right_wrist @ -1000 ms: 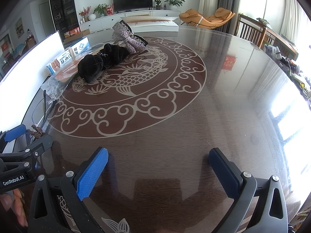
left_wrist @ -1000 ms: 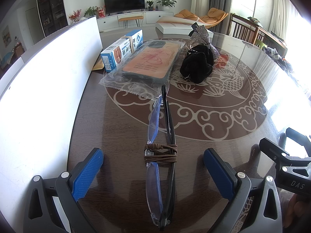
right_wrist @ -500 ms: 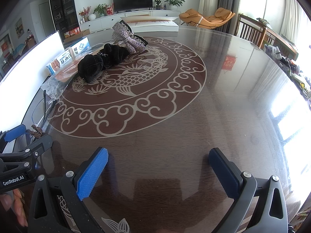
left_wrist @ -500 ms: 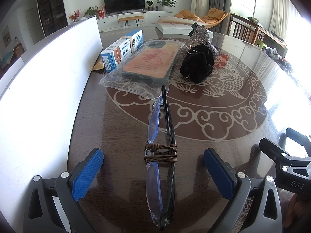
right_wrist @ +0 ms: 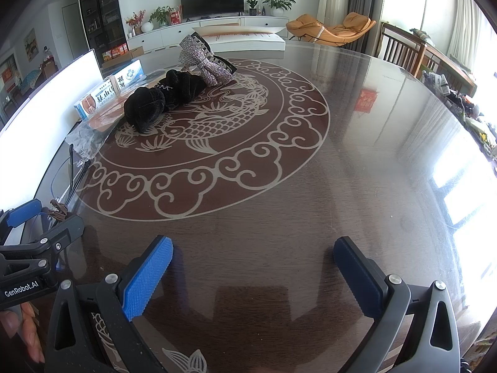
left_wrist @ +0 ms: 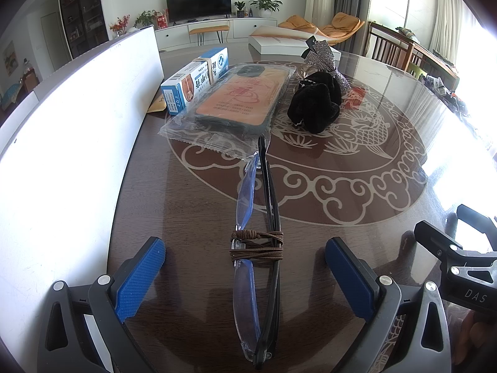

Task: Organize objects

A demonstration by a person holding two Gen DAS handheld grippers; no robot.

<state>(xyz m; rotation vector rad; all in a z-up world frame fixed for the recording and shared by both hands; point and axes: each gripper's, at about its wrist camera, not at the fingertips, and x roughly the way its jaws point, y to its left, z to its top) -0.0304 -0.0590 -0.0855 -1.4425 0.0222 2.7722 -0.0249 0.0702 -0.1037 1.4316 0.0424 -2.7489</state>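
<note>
Folded glasses [left_wrist: 264, 217] with a brown cord wound round them lie on the dark round table [left_wrist: 372, 186], lengthwise between the blue pads of my open left gripper [left_wrist: 245, 267]. Beyond them lie a bagged phone case [left_wrist: 230, 102], a blue-and-white box [left_wrist: 195, 80], a black scrunchie [left_wrist: 313, 102] and a glittery hair clip [left_wrist: 326, 56]. My right gripper [right_wrist: 253, 267] stands open over bare tabletop, with nothing between its fingers. In the right wrist view the glasses [right_wrist: 73, 174], the scrunchie [right_wrist: 161, 99] and the hair clip [right_wrist: 205, 59] lie at the left.
A long white box [left_wrist: 62, 143] runs along the table's left side. The right gripper's body [left_wrist: 456, 264] shows at the right of the left wrist view. A flat white box [right_wrist: 245, 39] sits at the table's far edge. Chairs [right_wrist: 400, 49] stand at the far right.
</note>
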